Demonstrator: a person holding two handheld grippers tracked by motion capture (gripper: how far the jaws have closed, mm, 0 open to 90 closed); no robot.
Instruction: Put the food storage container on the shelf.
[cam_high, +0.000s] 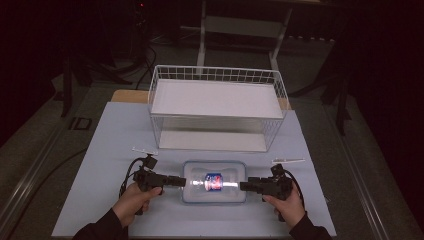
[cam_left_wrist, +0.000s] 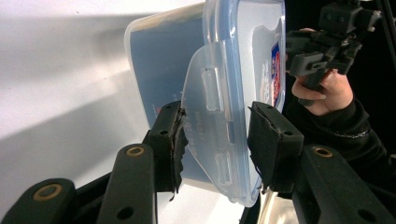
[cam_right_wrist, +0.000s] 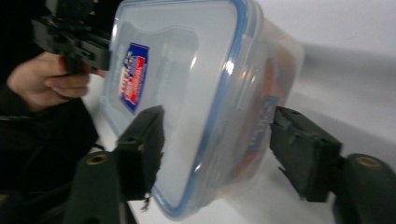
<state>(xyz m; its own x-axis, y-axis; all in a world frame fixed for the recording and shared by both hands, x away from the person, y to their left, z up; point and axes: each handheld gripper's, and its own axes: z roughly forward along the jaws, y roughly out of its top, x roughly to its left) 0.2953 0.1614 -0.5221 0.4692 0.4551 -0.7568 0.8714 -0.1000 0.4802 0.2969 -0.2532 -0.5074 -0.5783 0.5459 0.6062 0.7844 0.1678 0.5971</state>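
**Obscured and Unreadable Items: Current Listing**

Container (cam_right_wrist: 196, 93): the right gripper view is blurring it with motion; its lower corner is dropping out of sight between the fingers (cam_right_wrist: 140, 149), and the picture's top edge is cutting its upper rim. Contents are showing as an orange smear, unidentifiable.

Label (cam_high: 213, 181): print is coming through too small to read in the high view and smeared in the right gripper view.

Latch flap (cam_left_wrist: 210, 130): embossed lettering is staying illegible; whether the fingers (cam_left_wrist: 170, 140) are touching it cannot be told.

Forearms (cam_high: 102, 227): the bottom edge is cutting them off.

Room beyond the bench (cam_high: 110, 150): darkness is swallowing the details.
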